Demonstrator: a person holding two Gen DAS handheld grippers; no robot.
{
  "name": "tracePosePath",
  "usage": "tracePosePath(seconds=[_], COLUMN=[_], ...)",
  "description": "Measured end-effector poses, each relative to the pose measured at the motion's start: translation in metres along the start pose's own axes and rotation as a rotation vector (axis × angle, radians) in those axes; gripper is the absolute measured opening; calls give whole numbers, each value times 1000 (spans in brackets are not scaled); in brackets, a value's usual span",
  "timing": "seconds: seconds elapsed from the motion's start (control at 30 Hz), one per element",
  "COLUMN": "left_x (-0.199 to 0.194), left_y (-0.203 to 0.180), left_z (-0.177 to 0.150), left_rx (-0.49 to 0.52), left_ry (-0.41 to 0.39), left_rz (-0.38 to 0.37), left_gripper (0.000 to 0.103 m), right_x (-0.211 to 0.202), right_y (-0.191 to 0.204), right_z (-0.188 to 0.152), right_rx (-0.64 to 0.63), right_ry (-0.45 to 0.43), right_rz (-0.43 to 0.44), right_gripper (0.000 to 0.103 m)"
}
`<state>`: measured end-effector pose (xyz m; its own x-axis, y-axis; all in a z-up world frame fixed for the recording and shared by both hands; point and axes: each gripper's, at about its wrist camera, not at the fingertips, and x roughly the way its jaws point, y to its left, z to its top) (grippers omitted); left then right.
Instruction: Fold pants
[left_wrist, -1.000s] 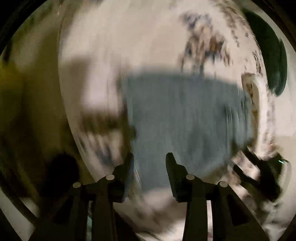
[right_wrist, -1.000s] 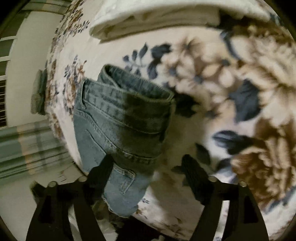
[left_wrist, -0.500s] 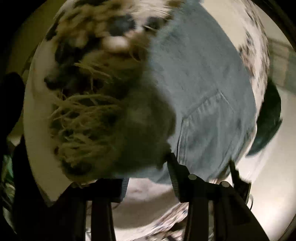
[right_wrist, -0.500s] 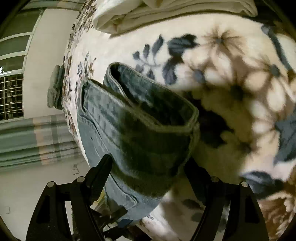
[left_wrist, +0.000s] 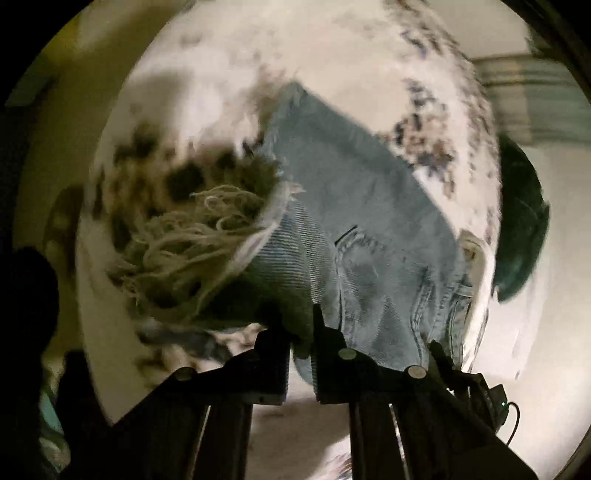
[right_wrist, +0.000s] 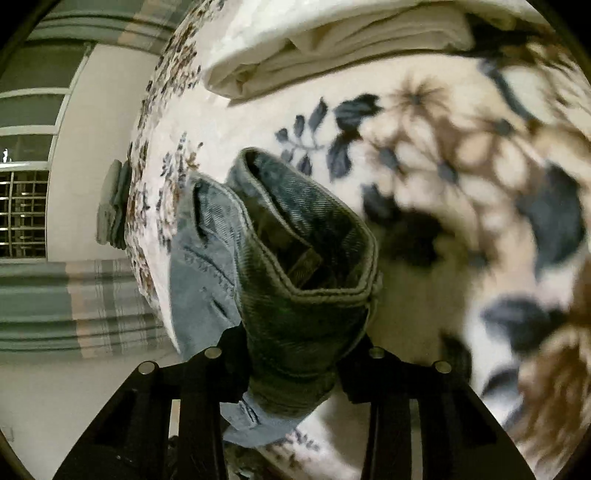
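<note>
Since the frame half a second earlier, the left gripper (left_wrist: 301, 334) has closed from a wide gap to a narrow one and now pinches a fold of the jeans (left_wrist: 362, 206) near the frayed hem (left_wrist: 192, 243). The right gripper (right_wrist: 295, 354) has also narrowed; its fingers (right_wrist: 231, 354) press against both sides of the bunched waistband (right_wrist: 306, 273), which now sits deeper between them. The jeans lie on the floral blanket (right_wrist: 461, 177), partly raised at both gripped ends, back pocket (left_wrist: 373, 291) facing up. Folded cream bedding (right_wrist: 332, 48) rests on the blanket beyond the waistband. A dark green object (left_wrist: 517, 221) lies past the blanket edge.
</note>
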<state>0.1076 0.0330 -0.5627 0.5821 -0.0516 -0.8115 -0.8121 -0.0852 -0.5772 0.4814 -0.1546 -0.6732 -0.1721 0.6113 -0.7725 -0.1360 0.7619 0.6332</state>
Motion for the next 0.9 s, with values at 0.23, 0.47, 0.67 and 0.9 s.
tracePosePath(seconds=[0.23,0.47,0.67,0.9], left_x=[18,24,15,-17], left_y=[38,64,37,-19], left_z=[11,-3,-1,23], left_rx=[-18,-218,-182,18], left_ry=[56,38,-60,-96], left_rz=[-39,-63,1,28], left_gripper=[30,57,19,16], right_x=[-7,14,18,-4], right_y=[-26,-49,-42,-5], right_z=[-44,-39,-37,-41], right_rx=[77,86,74,105], right_ry=[32,84,40,-39], right_rz=[29,95,69,-2], right_gripper=[48,73,59,36])
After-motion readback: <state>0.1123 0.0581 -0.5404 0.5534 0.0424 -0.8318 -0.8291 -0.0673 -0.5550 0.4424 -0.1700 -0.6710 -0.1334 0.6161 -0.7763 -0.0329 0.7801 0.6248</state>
